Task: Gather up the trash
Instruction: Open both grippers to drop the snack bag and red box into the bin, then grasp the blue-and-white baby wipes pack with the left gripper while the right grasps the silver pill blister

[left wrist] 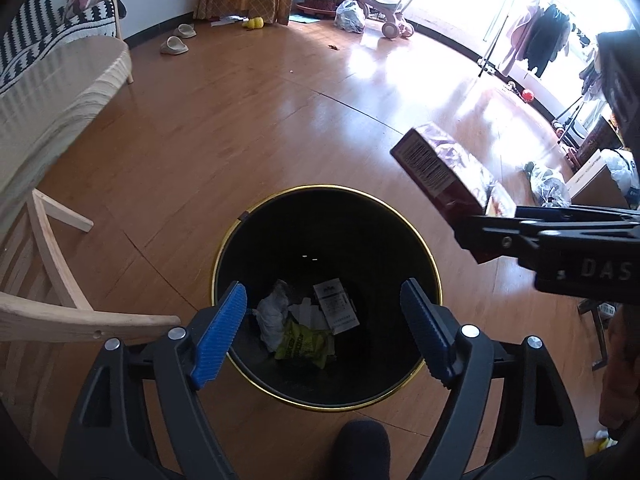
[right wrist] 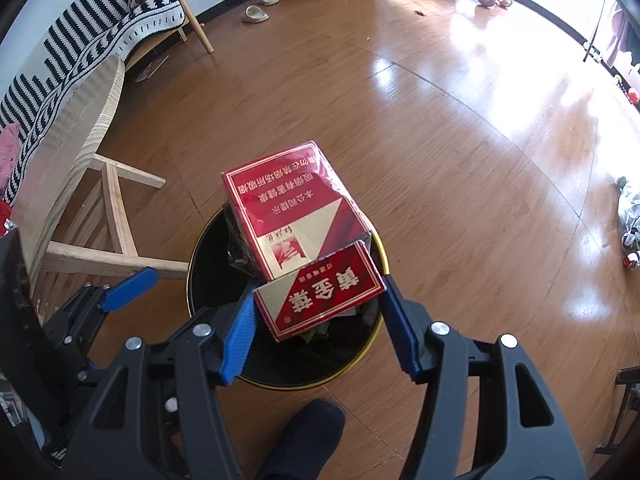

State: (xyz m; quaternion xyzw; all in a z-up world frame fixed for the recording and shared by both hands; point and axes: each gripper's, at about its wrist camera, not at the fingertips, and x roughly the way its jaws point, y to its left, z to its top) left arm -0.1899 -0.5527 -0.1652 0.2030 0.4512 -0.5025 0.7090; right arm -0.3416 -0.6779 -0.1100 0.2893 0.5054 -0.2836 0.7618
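The glossy brown wooden floor (left wrist: 248, 120) fills both views, and on it stands one round black waste bin with a gold rim (left wrist: 224, 248), right beside a pale wooden chair frame (left wrist: 52, 240). The right tongs (right wrist: 316, 312) come in over that bin, pinching the open lid flap of one red and white cardboard cigarette carton (right wrist: 288, 220) between blue pads, and the carton hangs above the bin mouth, not yet inside. The smart play, by the look of it: centre the carton over the opening, keep it clear of the gold rim, then spread the pads so it drops straight. The left tongs (left wrist: 324, 332) hover spread wide over the same bin, nothing between them. Down in the bin, the count reads one crumpled white tissue (left wrist: 272, 312), one white printed paper slip (left wrist: 336, 304) and one yellow-green wrapper (left wrist: 304, 344). One dark slipper toe (right wrist: 304, 432) pokes in below.
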